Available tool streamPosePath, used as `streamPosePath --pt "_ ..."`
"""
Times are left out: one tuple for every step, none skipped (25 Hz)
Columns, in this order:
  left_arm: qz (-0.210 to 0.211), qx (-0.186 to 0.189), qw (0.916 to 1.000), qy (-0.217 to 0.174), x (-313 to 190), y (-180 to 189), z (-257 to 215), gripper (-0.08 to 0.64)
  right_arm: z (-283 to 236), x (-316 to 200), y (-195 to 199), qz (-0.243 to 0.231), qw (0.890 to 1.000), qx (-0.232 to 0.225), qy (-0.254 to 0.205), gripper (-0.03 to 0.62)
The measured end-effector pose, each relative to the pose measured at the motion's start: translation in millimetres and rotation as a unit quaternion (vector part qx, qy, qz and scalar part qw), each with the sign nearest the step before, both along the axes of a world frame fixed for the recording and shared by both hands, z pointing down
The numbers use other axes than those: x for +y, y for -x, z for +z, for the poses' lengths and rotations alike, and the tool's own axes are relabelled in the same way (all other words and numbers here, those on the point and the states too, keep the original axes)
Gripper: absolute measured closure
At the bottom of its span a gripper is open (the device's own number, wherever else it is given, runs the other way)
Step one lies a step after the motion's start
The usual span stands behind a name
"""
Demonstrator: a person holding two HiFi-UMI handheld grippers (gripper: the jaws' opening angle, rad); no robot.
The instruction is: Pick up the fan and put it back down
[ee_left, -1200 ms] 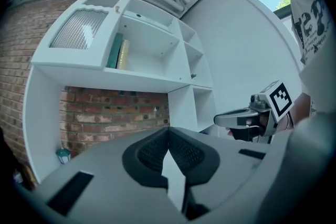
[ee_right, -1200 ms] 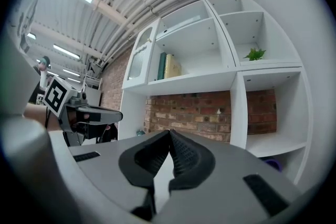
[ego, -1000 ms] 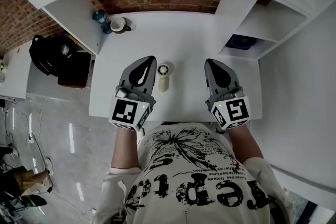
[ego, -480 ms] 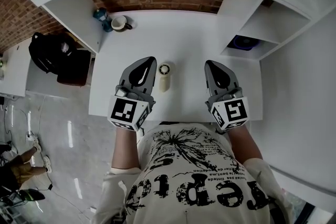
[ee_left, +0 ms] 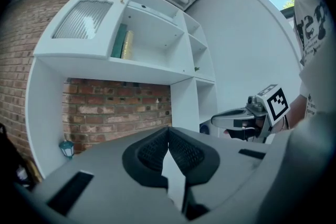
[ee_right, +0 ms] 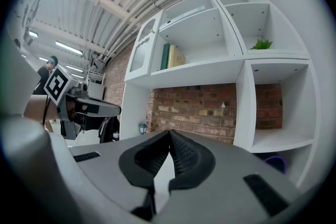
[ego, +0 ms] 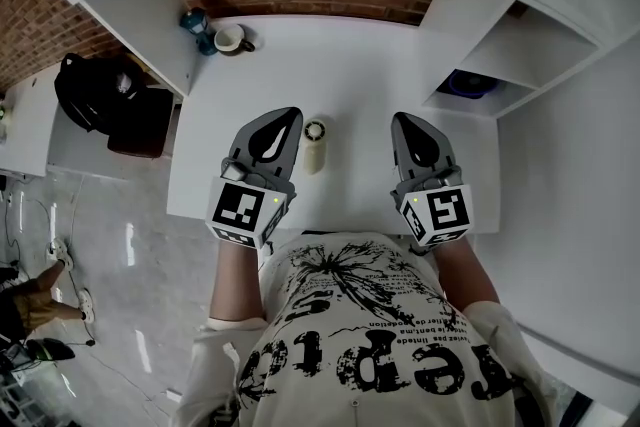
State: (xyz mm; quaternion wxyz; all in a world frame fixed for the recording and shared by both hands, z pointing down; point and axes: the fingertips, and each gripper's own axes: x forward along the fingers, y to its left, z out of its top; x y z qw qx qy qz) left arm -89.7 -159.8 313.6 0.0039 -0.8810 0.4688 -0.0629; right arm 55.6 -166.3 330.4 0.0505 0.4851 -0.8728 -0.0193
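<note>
**Fan on the tabletop, both tools clenched and empty**

The fan [ego: 315,145] rests on the white tabletop [ego: 350,65], between our two tools. It sits just to the right of the left tool [ego: 280,120] and well apart from the right tool [ego: 408,125]. Its round head points to the far side. From above we cannot tell whether it stands or lies flat.

This scene fits two stages equally: a fan waiting to be lifted, or a fan already set back down. The pictures do not settle which. Either way, we judge that the main care is the same: hold both tools level and clear of the fan, so that the left one, being so close, does not knock it sideways. The fan looks small and light, so a slight brush could shift it.

In the left gripper view, the left tool's jaws are pressed together at their tips with nothing between them. The right gripper view shows the same for the right tool: ribbed pads meeting and nothing gripped. Neither tool touches the fan. A mug [ego: 230,40] stands at the far left corner, well out of the way.
</note>
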Motion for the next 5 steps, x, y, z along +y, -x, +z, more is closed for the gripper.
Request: streamPosePath --pt "0.005 -0.009 0.9999 -0.001 -0.9 -2.9 0.7 0.546 0.6 -1.2 -0.5 0.0 1.0 0.001 0.001 0.58" --pt "0.008 -0.015 0.9998 -0.002 -1.9 -5.3 1.5 0.546 1.1 -2.3 -1.1 0.0 1.0 0.001 0.002 0.58" --pt "0.01 -0.018 0.9998 -0.003 -3.2 -7.1 2.1 0.546 1.4 -3.4 -1.6 0.0 1.0 0.002 0.002 0.58" --pt "0.011 -0.019 0.9997 -0.002 -4.5 -8.6 2.7 0.546 1.6 -4.4 -2.0 -0.001 1.0 0.002 0.002 0.58" --pt "0.012 -0.02 0.9997 -0.002 -5.9 -9.9 3.2 0.546 1.8 -5.4 -2.4 -0.002 1.0 0.003 0.001 0.58"
